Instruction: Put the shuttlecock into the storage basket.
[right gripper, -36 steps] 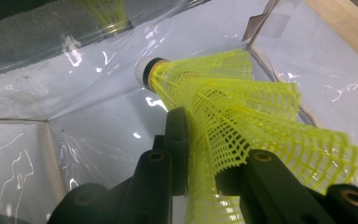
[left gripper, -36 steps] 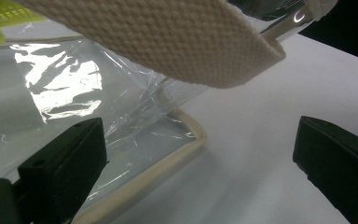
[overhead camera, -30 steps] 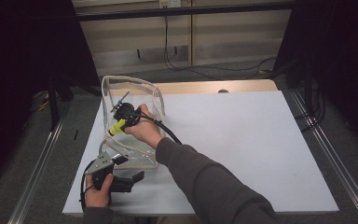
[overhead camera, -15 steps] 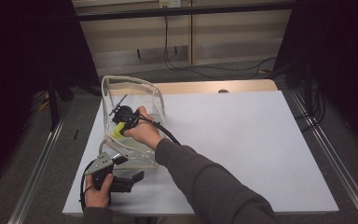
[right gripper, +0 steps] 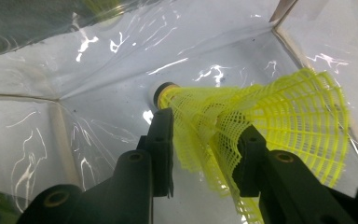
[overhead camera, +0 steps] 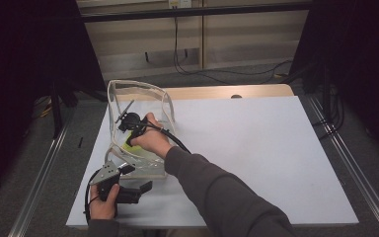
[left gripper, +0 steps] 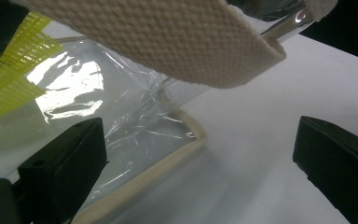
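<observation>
Yellow plastic mesh identifies the shuttlecock [right gripper: 242,126]. It is one item, held inside the clear bag [overhead camera: 139,94], a transparent tote with cream fabric trim that stands at the 9 o'clock side of the white table [overhead camera: 256,148].

Change since the earlier high-view frames: one second ago the yellow skirt sits higher and shows plainly beside the right gripper [overhead camera: 130,123]; now it is lower and largely covered by the hand, and the hand is set a little deeper in the bag opening. Judgement: the insertion step is nearly complete, and release onto the bag floor is the likely next action.

Right gripper state: the jaws are closed most of the way on the shuttlecock skirt and crush the mesh between them. In the right gripper view the cork tip points toward 11 o'clock and lies close to the bag's clear bottom panel; contact cannot be confirmed.

Left gripper [left gripper: 205,154] state: the jaws stand wide apart and hold nothing. In the left gripper view the bag's trimmed bottom corner lies between the jaws, close to the one at 8 o'clock, and a cream webbing handle [left gripper: 168,42] crosses at 12 o'clock. In the high view this gripper rests at 7 o'clock of the bag, just beside its base.

Count:
- Shuttlecocks: one.
- Bags: one.
- Grippers: two.
- Tables: one.
</observation>
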The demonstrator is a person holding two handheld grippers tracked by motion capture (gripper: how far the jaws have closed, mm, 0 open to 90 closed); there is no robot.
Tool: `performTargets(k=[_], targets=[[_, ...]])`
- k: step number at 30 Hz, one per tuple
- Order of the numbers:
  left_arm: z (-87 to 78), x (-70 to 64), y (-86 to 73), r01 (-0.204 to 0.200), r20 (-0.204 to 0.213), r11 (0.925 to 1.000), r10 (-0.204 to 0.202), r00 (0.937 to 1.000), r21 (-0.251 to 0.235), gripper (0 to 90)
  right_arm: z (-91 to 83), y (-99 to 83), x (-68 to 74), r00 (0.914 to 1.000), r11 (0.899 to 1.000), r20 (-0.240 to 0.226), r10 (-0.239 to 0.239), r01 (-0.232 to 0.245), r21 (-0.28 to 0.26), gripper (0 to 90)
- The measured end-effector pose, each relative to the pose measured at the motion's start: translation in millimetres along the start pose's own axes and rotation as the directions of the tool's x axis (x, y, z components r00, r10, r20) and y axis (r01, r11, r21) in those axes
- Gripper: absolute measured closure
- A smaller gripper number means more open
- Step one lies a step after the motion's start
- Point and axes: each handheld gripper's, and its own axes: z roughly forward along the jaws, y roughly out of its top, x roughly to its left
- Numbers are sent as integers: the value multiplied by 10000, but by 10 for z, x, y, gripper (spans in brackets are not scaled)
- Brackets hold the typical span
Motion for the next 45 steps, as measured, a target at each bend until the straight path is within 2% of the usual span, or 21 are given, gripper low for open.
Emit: performTargets(k=[10, 29, 30, 45], targets=[[1, -1, 4, -21, 0, 10000, 21, 10000, -11, 26, -105, 44, 5, 10000, 10000, -5, -40, 40, -28, 621], [-4, -3, 9, -43, 15, 10000, 43, 10000, -11, 26, -211, 61, -34, 9994, 9993, 57, 330, -331, 172, 571], [-1, 10, 8, -44, 280, 10000, 46, 9996, -63, 26, -218, 63, -32, 9995, 9993, 65, 323, -324, 163, 571], [-8, 7, 12, -71, 265, 10000, 73, 9996, -69, 26, -347, 51, -36, 9989, 9989, 208, 428, -432, 153, 523]])
